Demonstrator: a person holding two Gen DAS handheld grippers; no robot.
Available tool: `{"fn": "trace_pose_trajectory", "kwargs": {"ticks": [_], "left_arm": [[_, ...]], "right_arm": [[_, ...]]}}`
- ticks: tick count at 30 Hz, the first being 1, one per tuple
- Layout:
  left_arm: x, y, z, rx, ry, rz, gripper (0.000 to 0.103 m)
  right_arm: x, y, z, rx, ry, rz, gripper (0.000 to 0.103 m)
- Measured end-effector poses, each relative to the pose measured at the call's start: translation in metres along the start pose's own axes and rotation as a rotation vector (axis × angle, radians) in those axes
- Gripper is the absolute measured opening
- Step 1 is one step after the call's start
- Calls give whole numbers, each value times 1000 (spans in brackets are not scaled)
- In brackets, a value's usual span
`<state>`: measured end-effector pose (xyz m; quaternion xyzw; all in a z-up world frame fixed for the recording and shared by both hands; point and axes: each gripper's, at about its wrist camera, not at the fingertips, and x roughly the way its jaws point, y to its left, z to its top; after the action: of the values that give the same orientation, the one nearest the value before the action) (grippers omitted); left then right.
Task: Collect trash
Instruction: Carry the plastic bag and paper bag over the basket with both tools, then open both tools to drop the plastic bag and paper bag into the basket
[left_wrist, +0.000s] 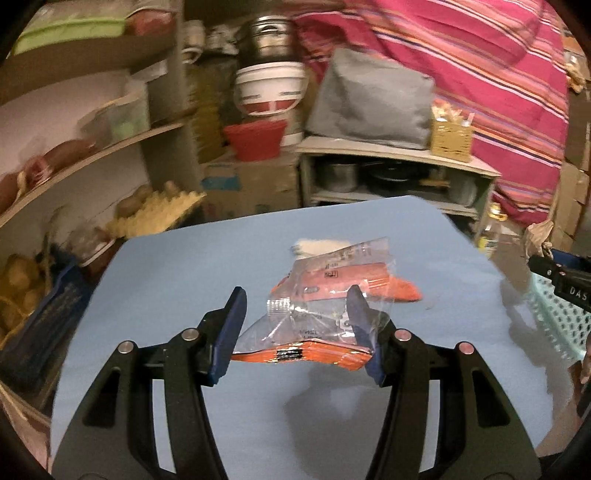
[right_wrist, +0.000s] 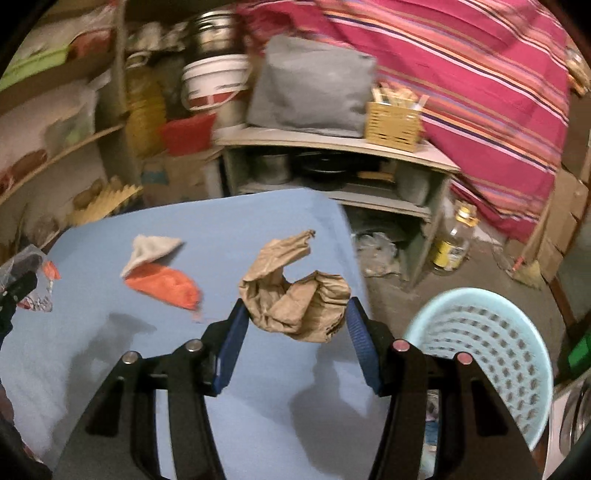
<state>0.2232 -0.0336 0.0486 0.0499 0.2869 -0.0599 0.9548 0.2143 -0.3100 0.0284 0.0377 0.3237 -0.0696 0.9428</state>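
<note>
A: Left gripper (left_wrist: 295, 325)?
B: Jaws clamping a clear-and-orange wrapper (left_wrist: 306, 332), lifting above the bench (left_wrist: 166, 295).
A: Right gripper (right_wrist: 295, 332)?
B: Squeezing a crumpled paper bag (right_wrist: 295, 299) beside the basket (right_wrist: 509, 354).

the left gripper (left_wrist: 297, 325) has matt black plastic arms and blue ribbed pads; between them sits a glossy clear plastic wrapper (left_wrist: 317, 325) with orange print, crinkled and reflective. the right gripper (right_wrist: 295, 341) holds rough, creased brown paper (right_wrist: 295, 295), dull in finish. the table (right_wrist: 258, 406) wears a smooth, matt blue cover. the basket (right_wrist: 491, 350) is pale teal perforated plastic with a slight sheen. a striped cloth (right_wrist: 461, 62) hangs behind.
</note>
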Motion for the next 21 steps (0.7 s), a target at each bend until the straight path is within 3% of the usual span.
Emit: {"fn": "trace_pose_trajectory", "kwargs": {"ticks": [13,21], "left_arm": [[2,-165,21,112,-31,-215,55],[18,-262,10,169,18,-350,55]], "right_arm": [[-24,-153,-30,149,7,-136,54],[-22,-209,-48,222,31,-197,54]]}}
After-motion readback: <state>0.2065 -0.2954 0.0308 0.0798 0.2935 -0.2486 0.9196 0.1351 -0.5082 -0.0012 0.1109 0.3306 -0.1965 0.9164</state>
